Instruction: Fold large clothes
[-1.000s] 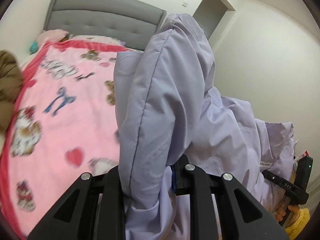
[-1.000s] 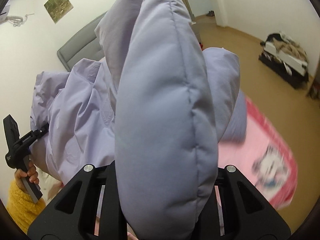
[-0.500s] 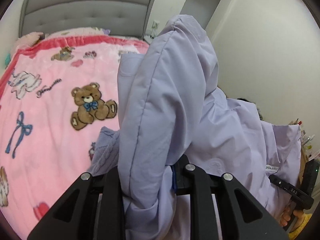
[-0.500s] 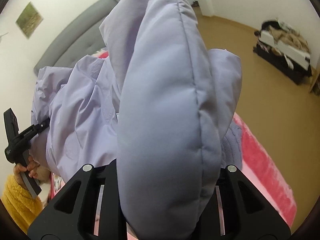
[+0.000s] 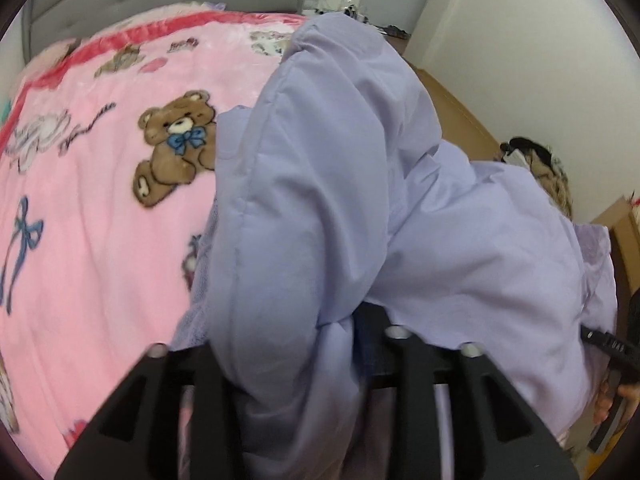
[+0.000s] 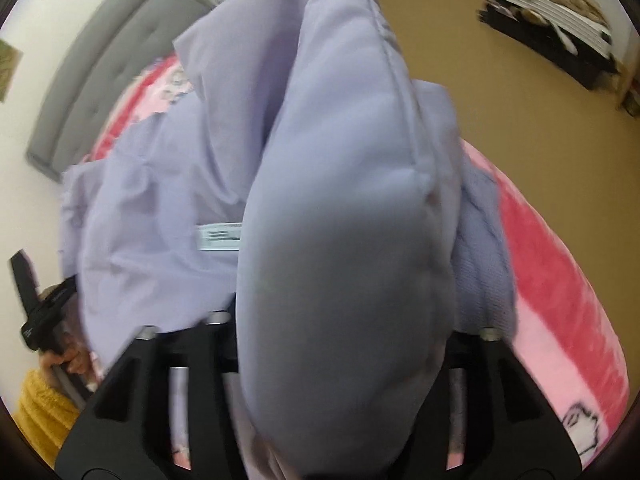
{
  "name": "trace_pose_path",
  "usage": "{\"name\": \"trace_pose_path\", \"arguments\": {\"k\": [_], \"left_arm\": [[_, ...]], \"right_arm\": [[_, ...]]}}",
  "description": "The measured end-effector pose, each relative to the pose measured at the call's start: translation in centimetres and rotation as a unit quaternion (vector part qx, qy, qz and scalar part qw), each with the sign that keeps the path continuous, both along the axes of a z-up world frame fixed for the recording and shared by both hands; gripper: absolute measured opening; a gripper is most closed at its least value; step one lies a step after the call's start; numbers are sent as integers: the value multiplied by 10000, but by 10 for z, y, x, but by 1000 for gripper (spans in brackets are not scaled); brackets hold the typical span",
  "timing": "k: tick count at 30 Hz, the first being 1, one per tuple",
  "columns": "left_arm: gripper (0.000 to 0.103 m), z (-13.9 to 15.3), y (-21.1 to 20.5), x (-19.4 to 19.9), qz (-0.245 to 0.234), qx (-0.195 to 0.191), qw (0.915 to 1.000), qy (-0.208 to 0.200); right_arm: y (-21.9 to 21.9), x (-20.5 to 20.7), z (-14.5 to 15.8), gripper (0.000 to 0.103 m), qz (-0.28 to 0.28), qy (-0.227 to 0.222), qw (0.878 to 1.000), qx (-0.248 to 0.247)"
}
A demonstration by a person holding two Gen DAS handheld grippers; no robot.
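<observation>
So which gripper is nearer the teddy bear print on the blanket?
Left. The left gripper, jaws just opened around the lilac jacket, sits beside the teddy bear print; the right gripper, jaws also just opened around it, is at the jacket's far side.

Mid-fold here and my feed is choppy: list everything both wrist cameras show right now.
Padded jacket: one, lilac, bunched over the bed and between both tongs.
Care label: one, white, on the jacket's lining.
Blanket: one, pink with teddy bears and bows, red edge, covering the bed.
Headboard: one, grey, tufted, at the bed's far end.
Floor: tan, beside the bed.
Pile of clothes: dark and beige, on the floor by the wall.
Left tongs: black, jaws just opening, jacket between them.
Right tongs: black, jaws just opening, jacket fold between them.
Sleeve: yellow, knitted.
</observation>
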State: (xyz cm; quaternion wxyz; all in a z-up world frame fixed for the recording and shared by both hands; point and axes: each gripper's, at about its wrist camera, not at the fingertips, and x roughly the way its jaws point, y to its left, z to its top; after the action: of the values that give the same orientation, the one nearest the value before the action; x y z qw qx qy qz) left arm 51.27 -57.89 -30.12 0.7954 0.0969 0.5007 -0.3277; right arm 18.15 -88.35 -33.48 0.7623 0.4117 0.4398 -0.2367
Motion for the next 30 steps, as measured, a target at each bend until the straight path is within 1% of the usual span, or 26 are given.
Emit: {"name": "trace_pose_path", "arguments": {"k": [1, 2, 4, 5, 6, 7, 8, 9, 10, 11, 12, 13, 14, 15, 16, 17, 18, 19, 20, 22, 23, 26, 28, 30], "left_arm": [[56, 0, 1, 0, -33, 47, 9999, -83], [64, 1, 4, 1, -40, 122, 9998, -163], [66, 7, 12, 3, -78, 212, 9995, -239], [67, 11, 16, 5, -112, 194, 9994, -253], [67, 14, 20, 7, -157, 177, 9993, -286], [71, 20, 25, 9, -205, 159, 9990, -354], [77, 28, 32, 9, -186, 237, 9979, -570], [78, 36, 37, 9, -156, 258, 9966, -766], [78, 45, 42, 8, -143, 216, 9952, -942], [78, 58, 48, 6, -91, 101, 9930, -1174], [79, 71, 50, 5, -61, -50, 9904, -1379], [81, 81, 47, 3, -93, -188, 9876, -1554], [82, 92, 35, 2, -223, -288, 9840, -1744], [82, 95, 23, 2, -359, -302, 9830, -1773], [82, 97, 9, 2, -547, -311, 9825, -1752], [82, 93, -12, 4, -758, -263, 9834, -1630], [82, 88, -28, 5, -882, -179, 9842, -1526], [82, 80, -42, 8, -929, -38, 9853, -1435], [82, 66, -57, 12, -926, 265, 9869, -1296], [82, 42, -68, 19, -827, 692, 9895, -965], [82, 31, -68, 23, -709, 797, 9909, -819], [82, 13, -52, 31, -291, 779, 9947, -609], [82, 1, -42, 33, -278, 789, 9956, -419], [82, -10, -33, 30, -395, 830, 9948, -430]], "right_arm": [[1, -5, -1, 66, -57, -47, 10000, 27], [-3, -12, 1, 70, -187, -141, 9997, 53], [-6, -24, 13, 76, -428, -268, 9987, 9], [-9, -30, 18, 78, -518, -246, 9983, -70], [-15, -37, 31, 80, -652, -209, 9974, -234], [-13, -42, 43, 80, -700, -229, 9966, -380], [-14, -46, 60, 80, -672, -230, 9953, -664], [-20, -44, 69, 78, -561, -247, 9945, -853], [-24, -39, 82, 75, -312, -334, 9925, -1133], [-40, -32, 86, 65, -117, -406, 9905, -1312], [-35, -22, 100, 54, 245, -540, 9858, -1568], [-34, -10, 108, 49, 571, -655, 9812, -1724], [-34, 7, 111, 43, 844, -660, 9767, -1860], [-34, 25, 111, 40, 1041, -593, 9742, -1913], [-28, 40, 110, 38, 1215, -527, 9727, -1908], [-30, 59, 100, 33, 1358, -402, 9713, -1910], [-23, 72, 95, 29, 1405, -222, 9708, -1932], [-24, 85, 84, 28, 1384, 13, 9697, -2014], [-26, 92, 74, 27, 1274, 167, 9689, -2117], [-31, 98, 66, 27, 1050, 152, 9716, -2114], [-34, 99, 57, 27, 918, 191, 9749, -2017], [-42, 92, 33, 27, 827, 238, 9787, -1866], [-44, 86, 17, 26, 856, 257, 9793, -1815], [-45, 78, 3, 25, 851, 265, 9825, -1638]]}}
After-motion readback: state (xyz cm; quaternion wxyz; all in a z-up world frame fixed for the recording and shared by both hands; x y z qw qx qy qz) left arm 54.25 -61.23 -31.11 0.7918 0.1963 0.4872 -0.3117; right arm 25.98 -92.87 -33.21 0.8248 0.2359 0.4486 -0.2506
